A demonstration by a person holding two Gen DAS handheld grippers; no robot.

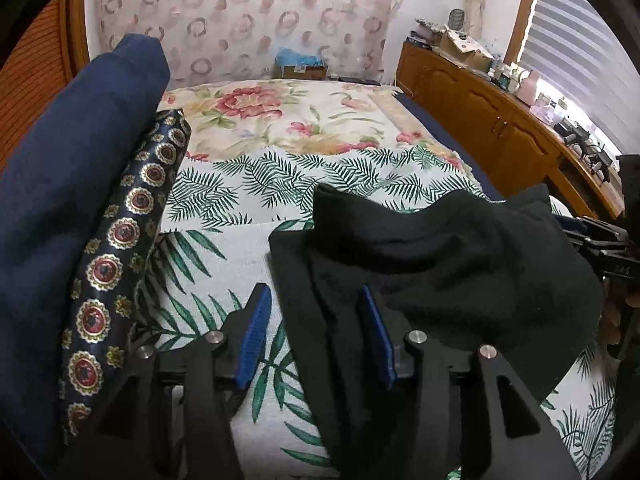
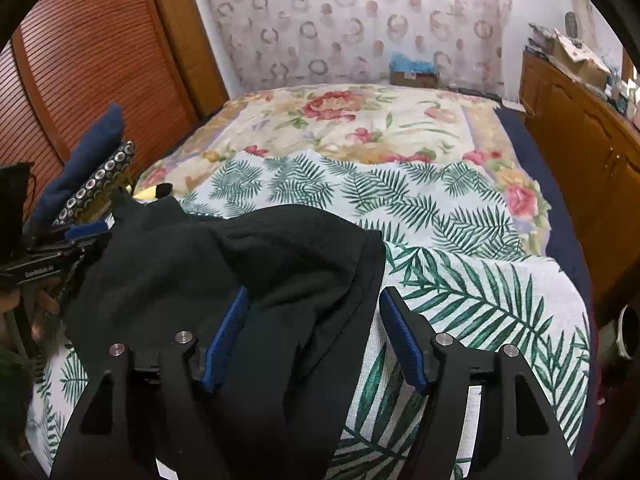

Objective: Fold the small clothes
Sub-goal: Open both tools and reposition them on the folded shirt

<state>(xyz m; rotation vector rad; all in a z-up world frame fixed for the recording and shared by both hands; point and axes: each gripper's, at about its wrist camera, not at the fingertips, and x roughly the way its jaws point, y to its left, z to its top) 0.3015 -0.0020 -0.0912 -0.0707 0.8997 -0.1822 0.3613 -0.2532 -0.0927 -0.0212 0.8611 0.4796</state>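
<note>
A black garment (image 1: 440, 256) (image 2: 240, 264) lies bunched on the leaf-print bed cover (image 1: 224, 264) (image 2: 480, 280). My left gripper (image 1: 316, 336) stands open over the garment's left edge. The cloth lies between the fingers and against the right pad (image 1: 378, 340), while the left pad is clear of it. My right gripper (image 2: 316, 340) is open at the garment's right edge. Its left pad (image 2: 226, 340) sits in the cloth and its right pad is over bare cover. Each view shows the other gripper at the garment's far side.
A folded navy cloth (image 1: 60, 200) and a dark medallion-print cloth (image 1: 120, 260) lie stacked at the left. A floral blanket (image 1: 280, 120) covers the far bed. A wooden cabinet (image 1: 500, 120) runs along the right, and a cardboard box (image 1: 300, 68) stands by the back wall.
</note>
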